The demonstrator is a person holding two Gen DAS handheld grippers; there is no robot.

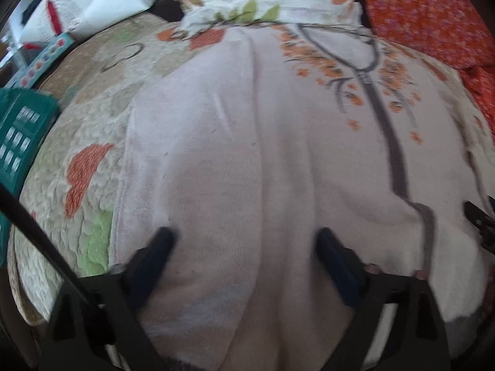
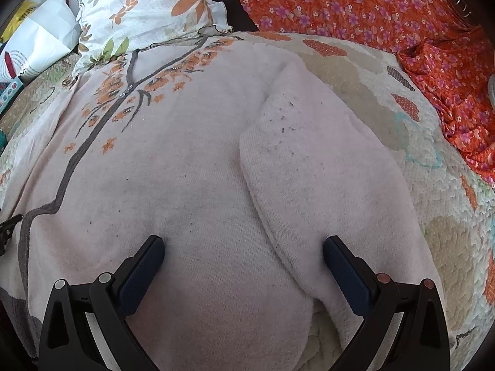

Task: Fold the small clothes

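A pale pink knitted cardigan (image 1: 247,154) with a grey zip band and orange embroidered flowers lies flat on the bed. It also shows in the right wrist view (image 2: 185,170), where its right sleeve (image 2: 309,170) is folded in over the body. My left gripper (image 1: 244,244) is open and empty, low over the cardigan's left half. My right gripper (image 2: 244,247) is open and empty over the lower body and sleeve edge. The right gripper's tip shows at the right edge of the left wrist view (image 1: 479,219).
A quilted cream bedspread (image 1: 89,154) with orange and green patches lies under the cardigan. A floral pillow (image 2: 145,9) sits at the head. Red floral fabric (image 2: 386,15) lies at the right. A teal basket (image 1: 18,136) and white bags (image 1: 86,3) stand at the left.
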